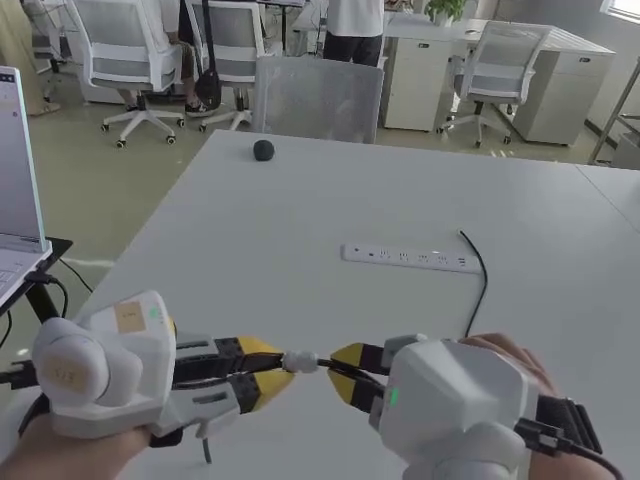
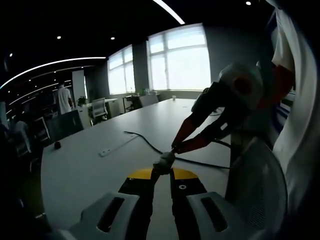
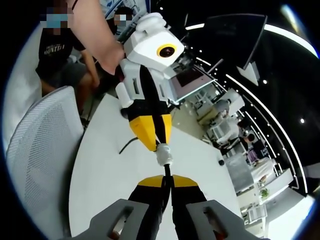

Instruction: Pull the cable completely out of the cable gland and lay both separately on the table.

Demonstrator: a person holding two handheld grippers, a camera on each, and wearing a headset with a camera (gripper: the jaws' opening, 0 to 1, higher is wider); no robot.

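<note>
low over the near edge of the white bench (image 1: pixel 300 210), in the head view, the left tool (image 1: pixel 275 368) and the right tool (image 1: pixel 342 370) are pointed tip to tip. the white cable gland (image 1: pixel 300 362) is held between them, clear of the surface. farther back a white power strip (image 1: pixel 410 257) with a black cord is laid flat, a small round black object (image 1: pixel 263 150) is seen near the far edge, and a laptop (image 1: pixel 15 190) is seen at the left, beside the bench.

from the left gripper view, the left tool's jaws are seen clenched on the gland, which sticks out past their tips. the right tool is seen at the right, its tips just beside the gland's far end.

from the right gripper view, the right tool's jaws are seen clenched on the thin black cable (image 3: pixel 166 176), which runs straight from them into the gland. the gland's other end is gripped by the left tool's yellow jaws. the cable is not yet drawn out of the gland.
</note>
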